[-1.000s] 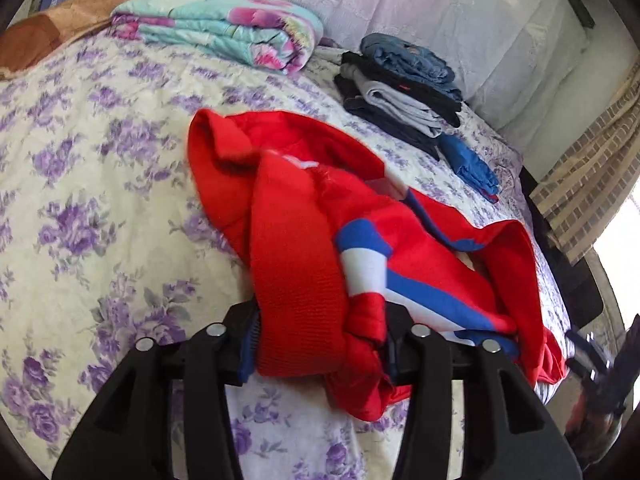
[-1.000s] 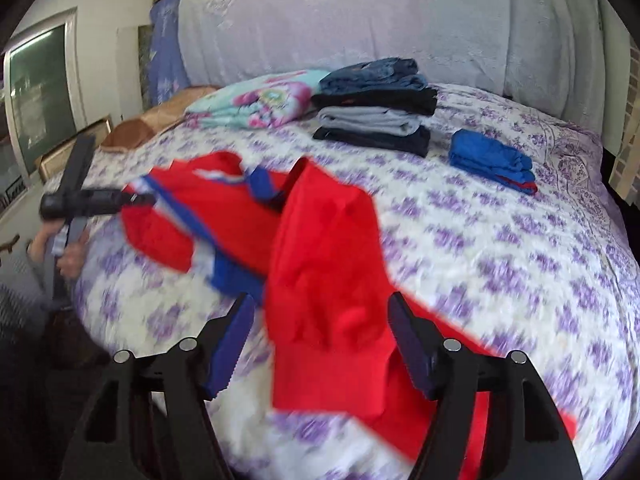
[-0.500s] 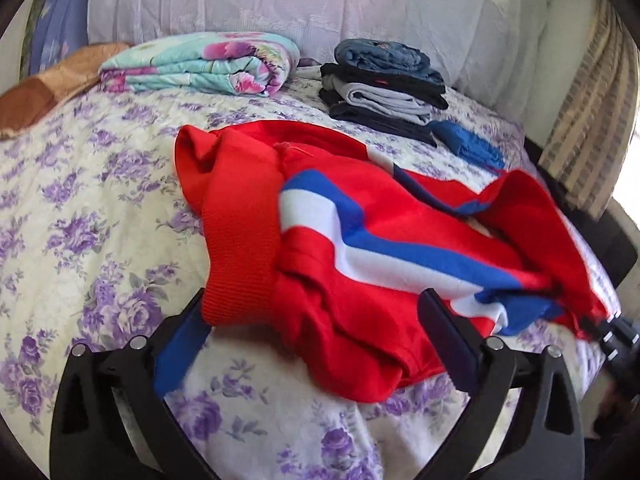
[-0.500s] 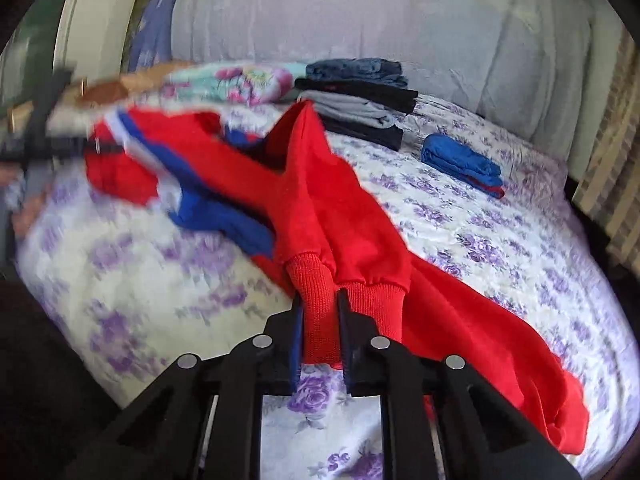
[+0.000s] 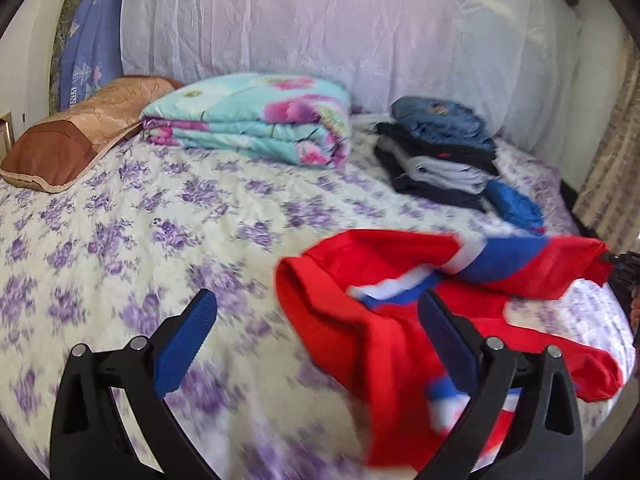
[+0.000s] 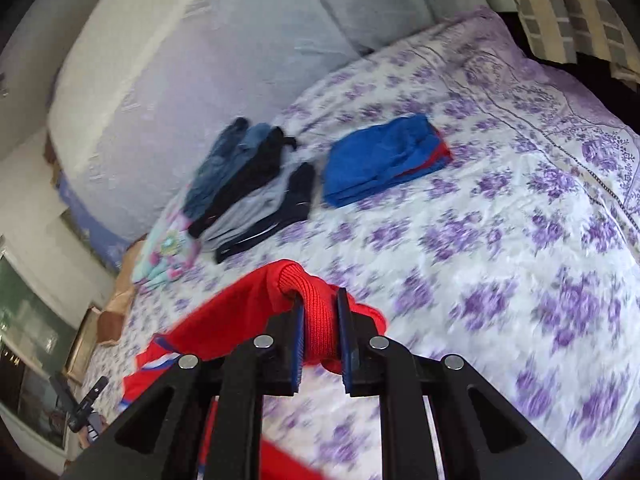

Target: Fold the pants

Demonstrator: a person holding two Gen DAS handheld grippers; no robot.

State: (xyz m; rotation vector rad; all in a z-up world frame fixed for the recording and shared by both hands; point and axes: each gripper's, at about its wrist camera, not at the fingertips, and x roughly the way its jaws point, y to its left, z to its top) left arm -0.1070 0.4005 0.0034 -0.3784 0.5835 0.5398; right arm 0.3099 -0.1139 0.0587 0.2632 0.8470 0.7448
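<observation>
Motion blurs the red pants [image 5: 372, 344], cut off below.

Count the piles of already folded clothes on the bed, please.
2: a tall stack of dark clothes and jeans near the headboard, and a smaller blue pile just beside it. The red pants lie unfolded.

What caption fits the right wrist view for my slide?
Right tongs clamp the ribbed cuff of red track pants above a purple-flowered bedspread.

Bare bedspread [image 5: 120, 248] left of pants [image 5: 360, 344]; clothes stack [image 5: 440, 160], quilt [image 5: 248, 120] far side.
</observation>
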